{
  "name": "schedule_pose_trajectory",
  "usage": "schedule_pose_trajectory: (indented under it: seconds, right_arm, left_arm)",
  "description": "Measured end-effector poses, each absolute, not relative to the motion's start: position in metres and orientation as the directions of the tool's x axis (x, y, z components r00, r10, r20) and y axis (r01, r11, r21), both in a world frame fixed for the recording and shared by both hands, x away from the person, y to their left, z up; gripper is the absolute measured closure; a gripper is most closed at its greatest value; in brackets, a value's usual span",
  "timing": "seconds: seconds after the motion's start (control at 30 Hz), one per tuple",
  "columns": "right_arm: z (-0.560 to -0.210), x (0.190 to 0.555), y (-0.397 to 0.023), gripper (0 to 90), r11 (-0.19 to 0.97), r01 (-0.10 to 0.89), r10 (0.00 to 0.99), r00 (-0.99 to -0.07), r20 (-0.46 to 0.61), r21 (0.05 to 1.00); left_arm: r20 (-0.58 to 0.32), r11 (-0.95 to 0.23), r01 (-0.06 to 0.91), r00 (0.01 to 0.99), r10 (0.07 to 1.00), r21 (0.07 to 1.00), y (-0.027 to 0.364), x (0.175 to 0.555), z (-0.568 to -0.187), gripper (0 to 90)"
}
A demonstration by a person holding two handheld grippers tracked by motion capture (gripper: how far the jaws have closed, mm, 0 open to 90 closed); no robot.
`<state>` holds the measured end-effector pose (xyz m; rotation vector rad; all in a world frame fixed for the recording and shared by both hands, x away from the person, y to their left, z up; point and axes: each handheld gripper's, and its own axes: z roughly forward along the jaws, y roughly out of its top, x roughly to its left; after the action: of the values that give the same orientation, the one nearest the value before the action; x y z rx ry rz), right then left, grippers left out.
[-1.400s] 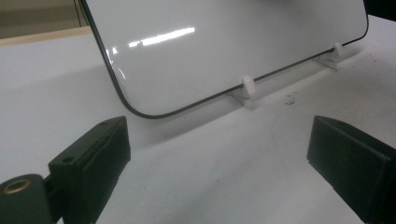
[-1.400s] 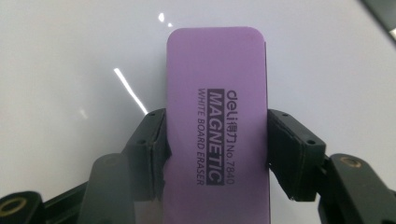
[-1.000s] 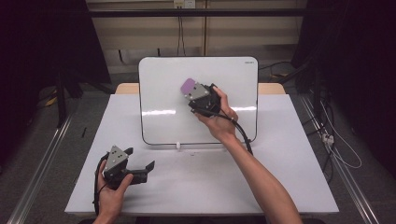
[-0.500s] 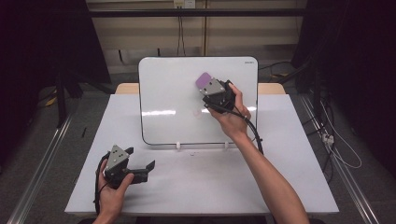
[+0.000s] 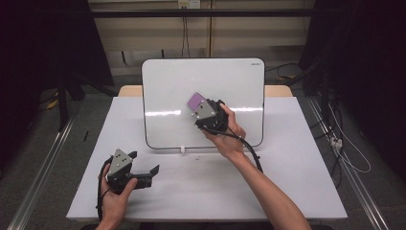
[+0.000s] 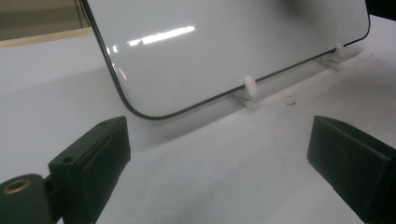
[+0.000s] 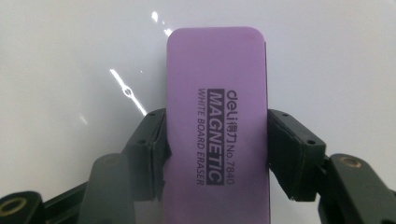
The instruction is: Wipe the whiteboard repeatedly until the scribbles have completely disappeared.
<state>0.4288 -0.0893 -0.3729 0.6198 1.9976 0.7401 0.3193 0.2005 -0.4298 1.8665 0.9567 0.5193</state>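
Note:
A white board [image 5: 167, 86] leans upright on small white feet at the back of the table. My right gripper [image 5: 200, 106] is shut on a purple whiteboard eraser [image 5: 195, 100], which lies flat against the board's middle. In the right gripper view the eraser [image 7: 217, 116] sits between both black pads [image 7: 289, 154], its printed label facing me. Near the table's front left my left gripper [image 5: 146, 173] rests low with its jaws wide apart and nothing between them. The board's lower left corner [image 6: 140, 109] and two feet lie ahead of it in the left gripper view.
The white table [image 5: 297, 182] ends a short way in front of my left hand. A cable [image 5: 251, 153] trails from the right gripper along the forearm. Small dark specks [image 6: 292, 99] lie on the tabletop near the board's foot. Dark floor and metal rails flank the table.
My right gripper has carried the eraser across the board: first up and right, then back down and left to the middle. The left gripper has kept still.

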Motion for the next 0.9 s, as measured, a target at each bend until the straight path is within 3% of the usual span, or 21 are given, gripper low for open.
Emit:
schedule_pose_trajectory:
  seconds: [0.5, 0.9]
  right_arm:
    - [-0.345, 0.451, -0.138, 42.2, 0.612, 0.205, 0.767, -0.389, -0.51, 0.764]
    - [-0.358, 0.441, -0.123, 42.2, 0.638, 0.183, 0.743, -0.399, -0.537, 0.748]
  left_arm:
    - [-0.045, -0.251, 0.395, 0.606, 0.794, 0.884, 0.204, 0.318, -0.428, 5.9]
    - [-0.045, -0.246, 0.393, 0.601, 0.798, 0.886, 0.202, 0.318, -0.429, 6.0]
